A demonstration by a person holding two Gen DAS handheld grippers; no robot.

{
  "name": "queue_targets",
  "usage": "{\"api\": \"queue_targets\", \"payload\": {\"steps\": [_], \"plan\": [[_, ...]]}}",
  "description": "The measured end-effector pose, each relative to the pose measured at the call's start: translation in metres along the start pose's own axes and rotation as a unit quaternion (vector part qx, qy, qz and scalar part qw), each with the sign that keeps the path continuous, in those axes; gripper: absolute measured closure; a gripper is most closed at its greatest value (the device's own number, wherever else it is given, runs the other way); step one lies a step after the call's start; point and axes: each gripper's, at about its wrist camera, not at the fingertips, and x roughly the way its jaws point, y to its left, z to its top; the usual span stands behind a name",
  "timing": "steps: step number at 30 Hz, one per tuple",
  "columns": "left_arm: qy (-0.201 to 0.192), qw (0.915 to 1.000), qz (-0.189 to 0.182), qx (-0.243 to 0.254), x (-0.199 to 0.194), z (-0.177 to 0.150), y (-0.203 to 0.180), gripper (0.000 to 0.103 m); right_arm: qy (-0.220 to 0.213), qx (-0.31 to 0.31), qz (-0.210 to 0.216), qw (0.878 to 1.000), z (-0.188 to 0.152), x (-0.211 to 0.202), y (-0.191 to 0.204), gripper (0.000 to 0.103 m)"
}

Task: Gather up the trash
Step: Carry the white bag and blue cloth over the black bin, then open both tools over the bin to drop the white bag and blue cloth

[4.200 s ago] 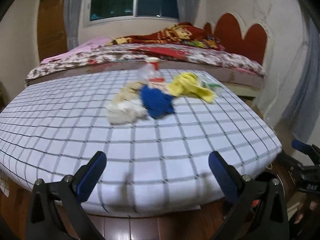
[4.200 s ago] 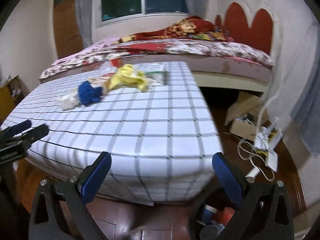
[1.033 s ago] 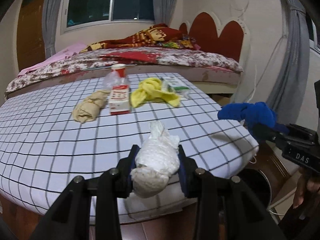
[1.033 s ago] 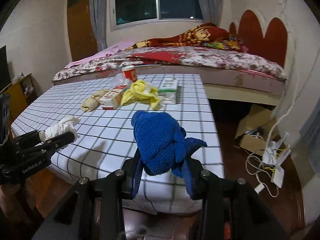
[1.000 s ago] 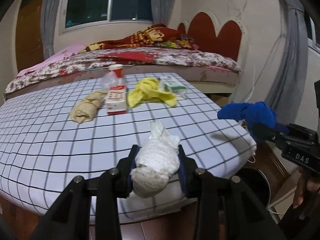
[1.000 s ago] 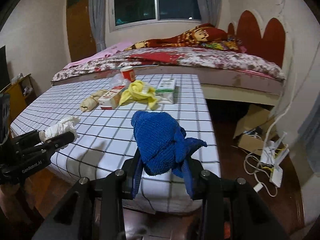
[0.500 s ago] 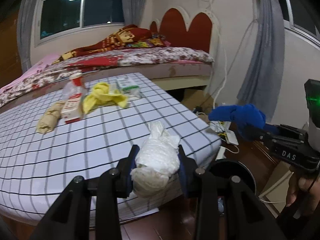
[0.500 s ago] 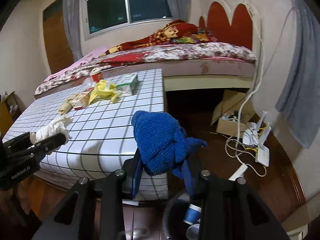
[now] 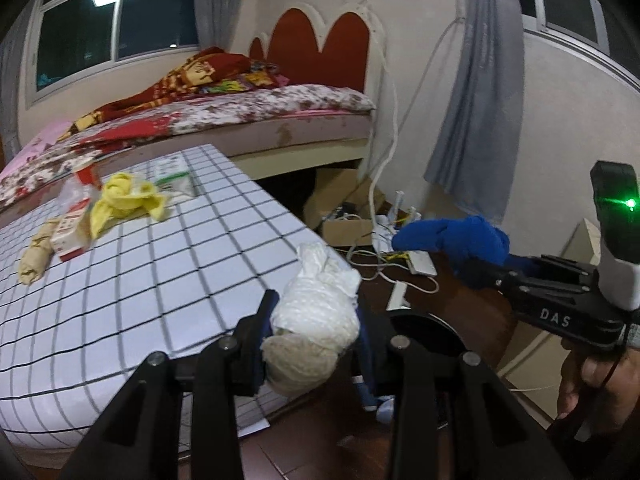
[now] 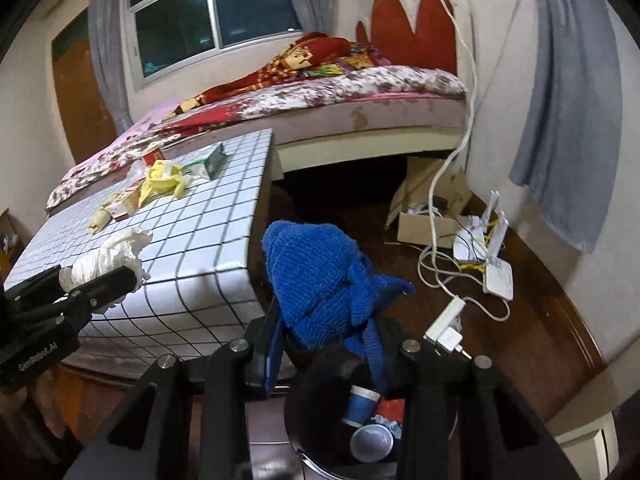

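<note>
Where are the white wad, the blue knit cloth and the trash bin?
white wad (image 9: pixel 316 320), left wrist view, its middle.
blue knit cloth (image 10: pixel 316 276), right wrist view, its bulk.
trash bin (image 10: pixel 304 446), right wrist view, left rim.

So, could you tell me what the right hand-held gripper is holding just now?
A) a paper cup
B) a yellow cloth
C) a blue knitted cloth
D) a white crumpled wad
C: the right hand-held gripper is clamped on the blue knitted cloth above the black trash bin, while the white crumpled wad sits in the left hand-held gripper.
</note>
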Motion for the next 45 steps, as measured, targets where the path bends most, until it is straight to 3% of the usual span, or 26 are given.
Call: {"api": "queue_targets", "payload": {"steps": [20,36,38,39,40,42,45], "plan": [[0.059,0.9942,-0.088,0.022,0.049,-0.017,-0.065,0.066,0.053,0.031,-0.039,0.997,-0.039,0.009,-0.056,0.065],[0.148,0.9768,-0.154,0.023,0.113,-0.044,-0.086,0.063,0.130,0.023,-0.019,0.991,-0.077,0.052,-0.084,0.065],[0.153,0.9761,-0.154,0.013,0.119,-0.047,-0.086,0.037,0.145,0.022,-0.016,0.989,-0.080,0.062,-0.086,0.063],[0.157,0.9780,-0.137,0.008,0.122,-0.048,-0.085,0.009,0.154,0.020,-0.018,0.988,-0.083,0.067,-0.086,0.060],[0.160,0.9790,-0.127,0.002,0.123,-0.050,-0.081,0.001,0.167,0.014,-0.023,0.986,-0.085,0.074,-0.088,0.046],[0.161,0.9805,-0.111,-0.018,0.123,-0.054,-0.068,0.001,0.182,0.015,-0.061,0.981,-0.094,0.083,-0.096,0.022],[0.159,0.9839,-0.076,-0.029,0.116,-0.064,-0.050,0.001,0.196,0.040,-0.075,0.977,-0.099,0.087,-0.108,0.021]]}}
